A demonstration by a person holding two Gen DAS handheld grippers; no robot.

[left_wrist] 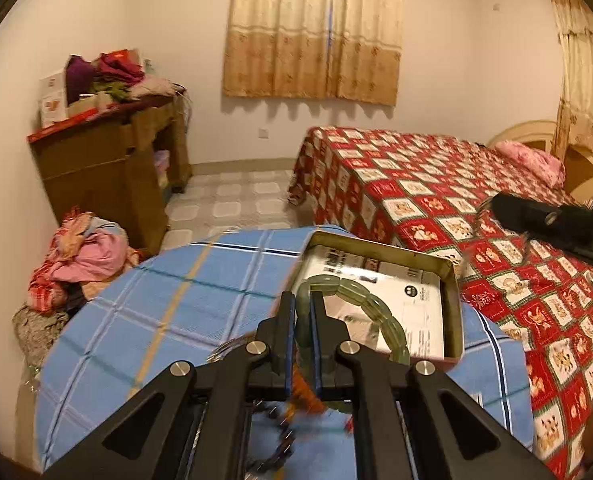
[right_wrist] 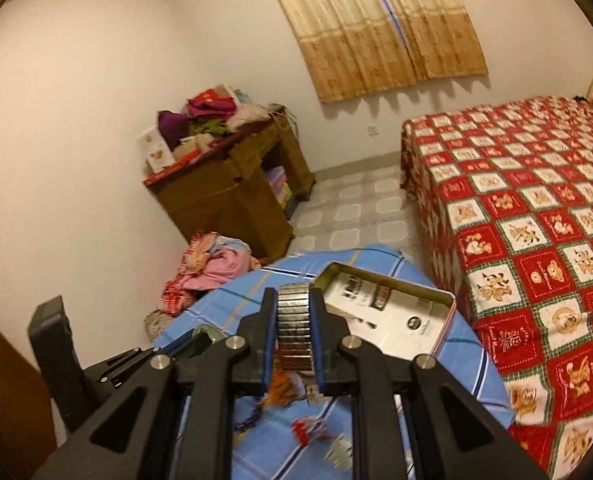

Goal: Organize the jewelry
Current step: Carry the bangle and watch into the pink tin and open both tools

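While the tin (left_wrist: 454,304) on the blue plaid cloth (left_wrist: 200,292) holds only a printed card, my left gripper (left_wrist: 303,314) pinches the green stone bracelet (left_wrist: 360,300) above it, my right gripper (right_wrist: 294,312) clamps a metal stretch band (right_wrist: 293,324), and blurred pieces lie below, unsorted.

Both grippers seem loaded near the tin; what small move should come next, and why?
Probably lower the left gripper and release: it pinches the green bracelet already over the open tin. The right gripper holds the metal band just short of it.
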